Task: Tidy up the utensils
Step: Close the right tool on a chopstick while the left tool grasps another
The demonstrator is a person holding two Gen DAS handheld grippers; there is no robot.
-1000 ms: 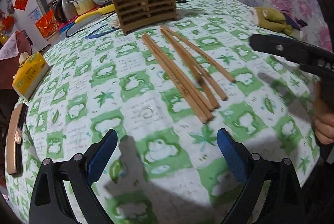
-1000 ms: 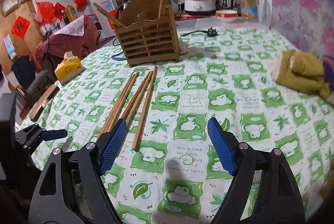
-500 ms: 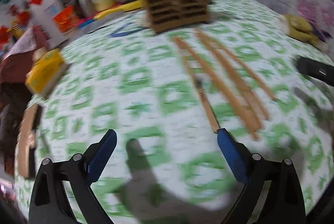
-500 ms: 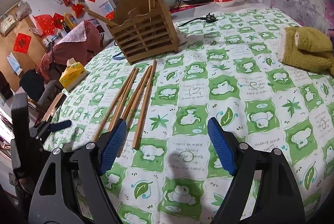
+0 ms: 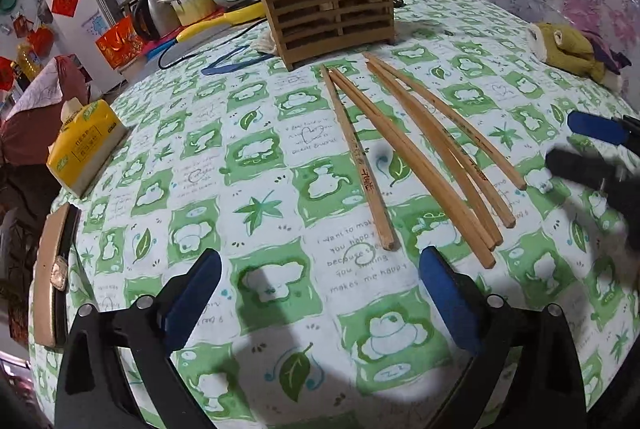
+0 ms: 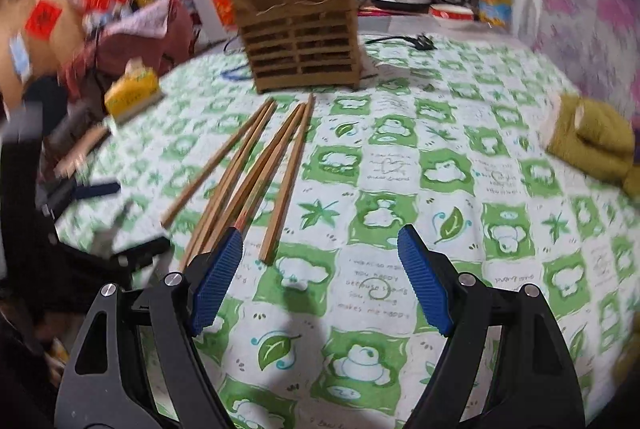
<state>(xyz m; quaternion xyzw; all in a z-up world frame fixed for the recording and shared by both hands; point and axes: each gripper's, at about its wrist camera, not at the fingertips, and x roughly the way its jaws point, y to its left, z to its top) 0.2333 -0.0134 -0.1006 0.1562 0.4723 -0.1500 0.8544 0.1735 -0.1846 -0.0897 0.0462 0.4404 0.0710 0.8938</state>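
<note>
- Green-and-white patterned tablecloth covers a round table in a crowded kitchen; cookers, a kettle and a fridge fill the top of both views.
- Five loose chopsticks lie flat on the cloth in the centre of the left wrist view, fanning from near the rack toward the lower right; in the right wrist view the chopsticks run from centre to lower left.
- Left gripper: blue pads spread wide, nothing between them, held over bare cloth just short of the nearest stick ends.
- Right gripper: fingers likewise spread and empty; its left pad overlaps the stick ends in the picture, and contact cannot be judged.
- Step in hand, as judged: approach and pick up one chopstick. Good practice would be to single out the outermost stick, which lies slightly apart from the bundle, straddle it across its width near the thick end, and close only when both pads flank it, so that neighbours are not dragged.
- Risk: the sticks are thin and flat on soft cloth, so pads may pinch fabric or roll the stick.
- Wooden slatted rack stands upright at upper centre, beyond the far stick tips; a few chopsticks already lean out of its top. What else it holds is hidden by the slats.
- Yellow tissue box sits at the left edge of the table, an olive cloth at upper right.
</note>
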